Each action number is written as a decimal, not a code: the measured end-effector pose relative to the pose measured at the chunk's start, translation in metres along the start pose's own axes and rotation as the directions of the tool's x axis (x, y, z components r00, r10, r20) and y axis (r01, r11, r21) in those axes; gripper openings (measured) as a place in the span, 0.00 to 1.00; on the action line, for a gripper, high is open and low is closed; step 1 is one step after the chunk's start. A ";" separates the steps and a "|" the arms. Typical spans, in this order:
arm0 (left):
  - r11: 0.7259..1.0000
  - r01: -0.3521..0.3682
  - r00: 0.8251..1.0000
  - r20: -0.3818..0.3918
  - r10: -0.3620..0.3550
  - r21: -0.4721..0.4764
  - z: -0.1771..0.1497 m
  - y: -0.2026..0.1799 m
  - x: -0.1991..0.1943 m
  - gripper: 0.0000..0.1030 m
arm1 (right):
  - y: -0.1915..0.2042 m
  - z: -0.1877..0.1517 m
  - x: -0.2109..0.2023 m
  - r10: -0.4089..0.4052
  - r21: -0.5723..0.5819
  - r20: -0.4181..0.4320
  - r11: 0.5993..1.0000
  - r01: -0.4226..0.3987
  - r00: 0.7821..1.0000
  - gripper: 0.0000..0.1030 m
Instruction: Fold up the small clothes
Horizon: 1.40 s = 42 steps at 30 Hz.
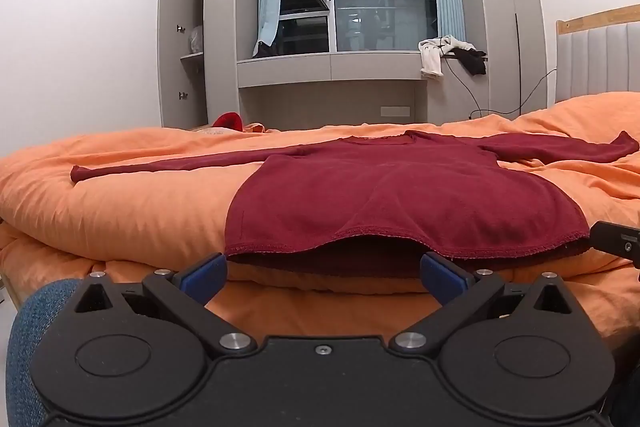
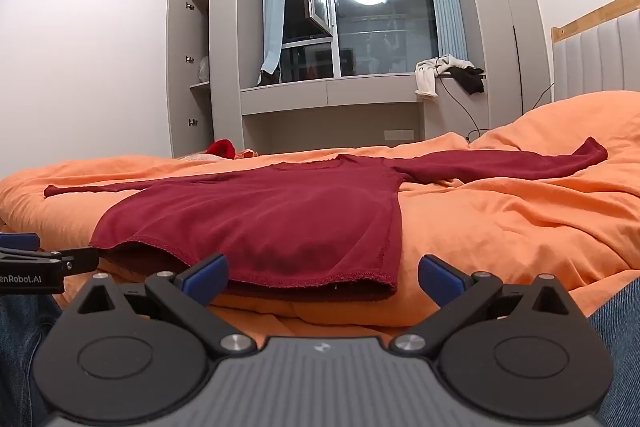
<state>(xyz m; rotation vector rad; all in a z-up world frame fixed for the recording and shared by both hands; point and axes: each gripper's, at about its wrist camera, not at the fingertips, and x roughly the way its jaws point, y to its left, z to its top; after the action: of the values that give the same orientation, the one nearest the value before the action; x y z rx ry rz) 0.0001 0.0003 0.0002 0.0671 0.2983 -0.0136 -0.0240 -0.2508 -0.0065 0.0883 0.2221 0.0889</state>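
**Both claws wait at the hem of a spread sweater**

Going left to right: the left claw (image 1: 323, 273) hovers low at the near edge of the bed (image 1: 120, 195), its blue fingers (image 1: 204, 273) wide apart and holding nothing. Directly ahead of it, just beyond the fingertips, lies the hem (image 1: 400, 233) of the dark red sweater (image 1: 400, 187), where the top layer arches up off the layer beneath. The sweater lies flat on the orange duvet, body running away from the claw toward the window, while its sleeves stretch sideways, one far out to the left (image 1: 160, 165), one to the right (image 1: 568, 149). So the long axis, cuff to cuff, runs across the claws' line of approach.

The right claw (image 2: 322, 275) sits beside the left one, also spread open and empty. The sweater's right hem corner (image 2: 384, 285) falls between its fingers, just ahead; the garment (image 2: 260, 215) otherwise lies ahead and left of this claw, and the right sleeve (image 2: 500, 165) extends ahead and right.

Each claw appears nearest its own side of the hem: left at the middle-left stretch, right at the corner. Folding has not begun, I judge; either claw would need only a short forward reach to pinch the hem.
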 end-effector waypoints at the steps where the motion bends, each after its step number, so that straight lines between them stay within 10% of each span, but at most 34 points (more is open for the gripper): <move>1: 1.000 0.000 1.000 0.000 0.000 0.001 0.000 0.000 0.000 0.99 | 0.000 0.000 0.000 0.000 0.001 -0.002 1.000 0.000 1.000 1.00; 42: 1.000 -0.001 1.000 -0.007 0.001 0.002 -0.002 0.002 0.005 0.99 | 0.000 0.000 -0.001 0.000 0.007 -0.014 1.000 0.000 1.000 1.00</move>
<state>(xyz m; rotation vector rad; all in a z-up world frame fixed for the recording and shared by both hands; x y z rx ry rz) 0.0040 0.0020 -0.0026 0.0695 0.3058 -0.0126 -0.0251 -0.2511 -0.0063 0.0943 0.2369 0.0888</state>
